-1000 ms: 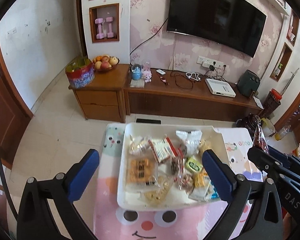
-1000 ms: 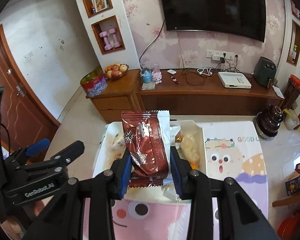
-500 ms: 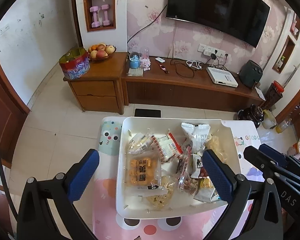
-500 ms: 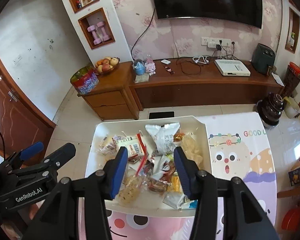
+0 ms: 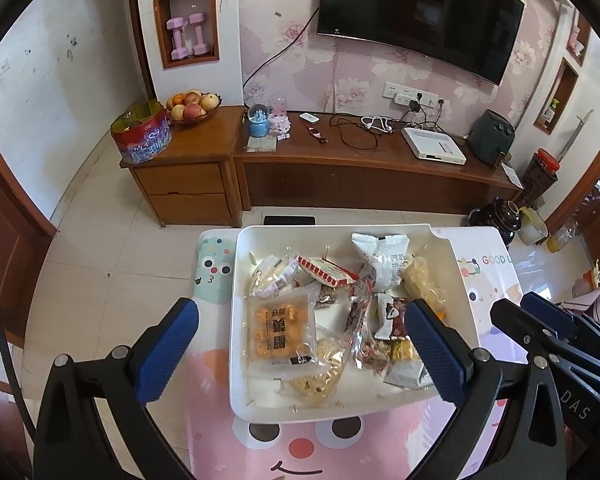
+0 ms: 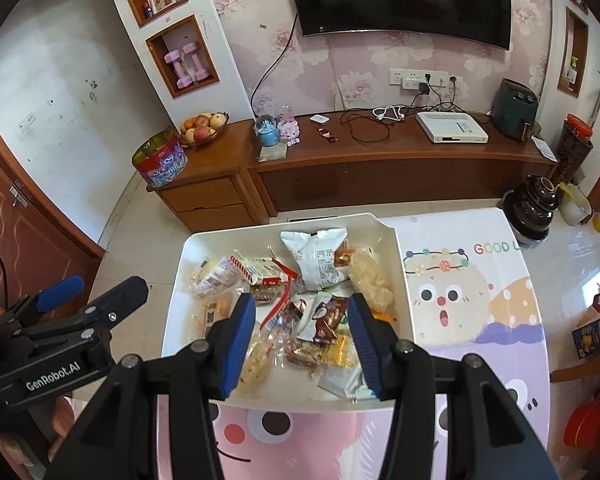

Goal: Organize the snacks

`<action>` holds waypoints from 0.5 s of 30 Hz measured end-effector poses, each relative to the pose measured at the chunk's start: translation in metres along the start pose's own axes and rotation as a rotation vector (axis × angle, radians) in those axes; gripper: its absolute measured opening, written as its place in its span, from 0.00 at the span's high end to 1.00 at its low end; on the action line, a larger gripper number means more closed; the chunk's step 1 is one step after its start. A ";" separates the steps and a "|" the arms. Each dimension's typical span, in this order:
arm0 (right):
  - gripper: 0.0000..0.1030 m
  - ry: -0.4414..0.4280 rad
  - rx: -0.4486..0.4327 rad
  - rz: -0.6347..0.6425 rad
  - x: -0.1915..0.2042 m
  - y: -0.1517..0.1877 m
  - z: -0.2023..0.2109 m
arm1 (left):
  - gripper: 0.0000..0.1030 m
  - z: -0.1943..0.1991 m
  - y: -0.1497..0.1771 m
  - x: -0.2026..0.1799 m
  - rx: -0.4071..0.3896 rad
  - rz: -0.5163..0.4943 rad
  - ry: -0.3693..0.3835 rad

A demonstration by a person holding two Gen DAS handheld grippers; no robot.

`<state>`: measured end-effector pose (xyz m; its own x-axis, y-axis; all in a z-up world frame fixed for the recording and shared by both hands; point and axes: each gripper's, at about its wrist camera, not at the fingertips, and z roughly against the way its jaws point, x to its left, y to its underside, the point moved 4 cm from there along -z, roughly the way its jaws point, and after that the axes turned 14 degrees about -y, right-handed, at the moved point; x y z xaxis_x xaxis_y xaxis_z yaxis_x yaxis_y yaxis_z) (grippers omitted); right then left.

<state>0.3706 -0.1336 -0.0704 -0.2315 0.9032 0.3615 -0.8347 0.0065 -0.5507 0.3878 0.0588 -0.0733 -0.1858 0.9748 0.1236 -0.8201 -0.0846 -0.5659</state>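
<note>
Both the left gripper (image 5: 300, 344) and right gripper (image 6: 302, 336) hang open and empty over the white tray (image 6: 172, 316) (between picks, I judge), so next comes choosing a stray snack.

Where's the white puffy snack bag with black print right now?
In both wrist views the white snack bag lies at the far side of the white tray, right of the red-and-white packet and left of the pale yellow snack.

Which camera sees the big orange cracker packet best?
The left wrist view. There the orange cracker packet lies in full sight in the white tray, between the open fingers. In the right wrist view only a corner of it shows, because the right gripper's left finger hides the rest.
</note>
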 end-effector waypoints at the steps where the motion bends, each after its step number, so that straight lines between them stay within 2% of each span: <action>1: 0.53 0.003 -0.003 -0.001 0.000 0.002 0.003 | 0.01 0.003 0.003 0.000 -0.002 -0.005 0.002; 7: 0.53 0.035 -0.009 0.006 0.003 0.027 0.020 | 0.01 0.018 0.027 -0.003 0.000 -0.036 0.007; 15: 0.53 0.054 0.016 -0.005 0.004 0.079 0.048 | 0.01 0.051 0.088 -0.008 0.015 -0.067 -0.009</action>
<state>0.2797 -0.1501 -0.0759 -0.2001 0.9251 0.3227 -0.8440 0.0045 -0.5364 0.2888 0.0331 -0.0824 -0.1353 0.9765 0.1678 -0.8388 -0.0228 -0.5439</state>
